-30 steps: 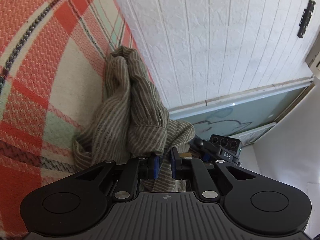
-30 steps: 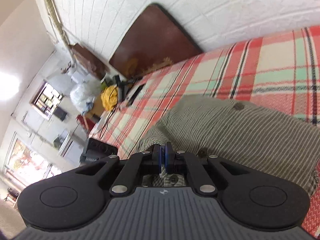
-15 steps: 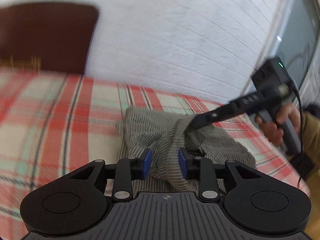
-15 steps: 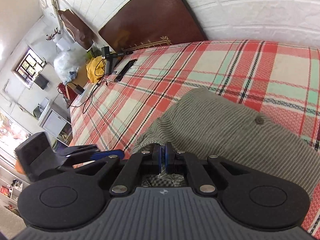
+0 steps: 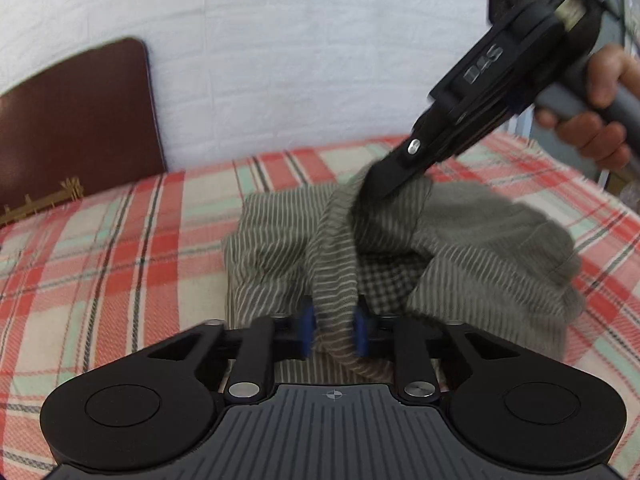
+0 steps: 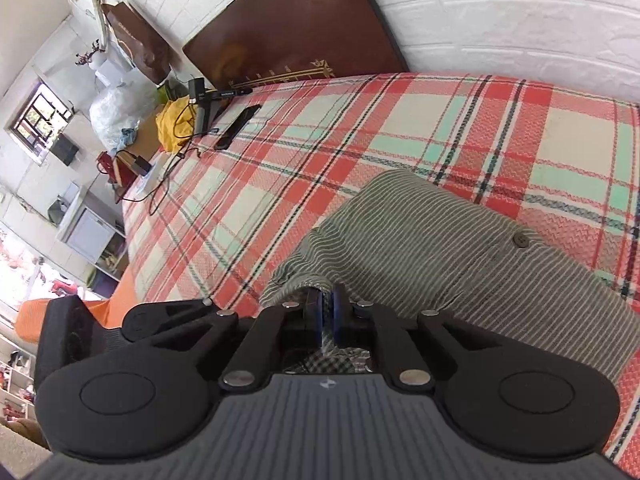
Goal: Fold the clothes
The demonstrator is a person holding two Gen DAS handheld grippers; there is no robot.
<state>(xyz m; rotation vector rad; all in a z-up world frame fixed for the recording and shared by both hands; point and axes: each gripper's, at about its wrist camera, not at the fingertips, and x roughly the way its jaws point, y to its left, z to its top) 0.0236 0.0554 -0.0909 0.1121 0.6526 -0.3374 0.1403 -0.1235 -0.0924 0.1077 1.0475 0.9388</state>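
The garment (image 5: 276,248) lies on the bed (image 5: 120,248), ahead of the left gripper (image 5: 334,330); a rolled band of it runs back between that gripper's closing jaws. Beyond them and to the right, the right gripper (image 5: 394,184) comes down onto the garment's raised fold, a hand (image 5: 600,120) behind it. The headboard (image 5: 76,124) stands far left against the wall (image 5: 320,60). In the right wrist view, the garment's edge sits between the opening jaws, the bed stretching ahead.

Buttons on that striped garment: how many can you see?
1. A dark button sits on the striped garment, on the plaid blanket side in the right wrist view. Folds may hide others.
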